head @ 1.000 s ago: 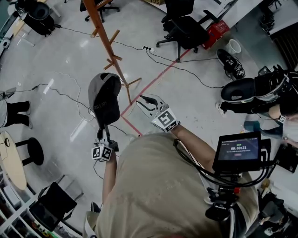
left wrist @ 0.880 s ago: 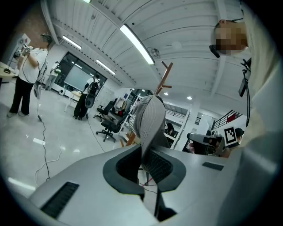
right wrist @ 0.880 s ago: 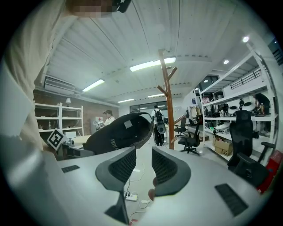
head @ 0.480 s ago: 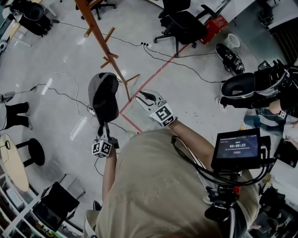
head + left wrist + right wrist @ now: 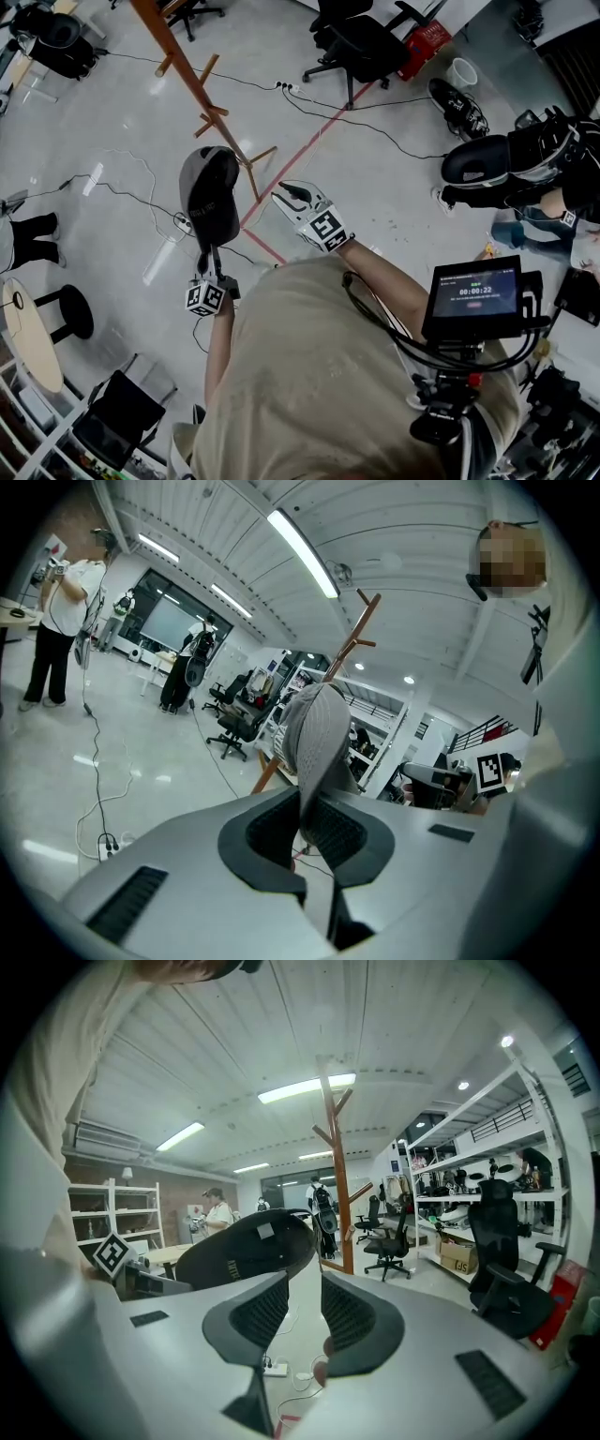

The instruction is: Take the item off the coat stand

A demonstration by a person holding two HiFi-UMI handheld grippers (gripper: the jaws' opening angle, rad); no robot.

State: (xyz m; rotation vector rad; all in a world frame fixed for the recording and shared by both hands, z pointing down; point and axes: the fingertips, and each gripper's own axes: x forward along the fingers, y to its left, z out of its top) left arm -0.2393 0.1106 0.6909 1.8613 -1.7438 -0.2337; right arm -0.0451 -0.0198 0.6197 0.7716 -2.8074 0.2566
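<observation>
A dark grey cap hangs clear of the wooden coat stand, a short way in front of its pegs. My left gripper is shut on the cap's edge from below. In the left gripper view the cap rises straight out of the pinched jaws, with the coat stand behind it. My right gripper is open beside the cap, nothing between its pads. In the right gripper view the cap is at the left, apart from the open right gripper, and the coat stand is ahead.
Black cables and a power strip lie on the floor round the stand's base. A red tape line crosses the floor. Office chairs stand beyond. A stool is at the left, and a person's shoes at the right.
The coat stand has slid toward the upper left of the head view as the camera moved. The cap stays in the left gripper; both grippers have hardly moved.
</observation>
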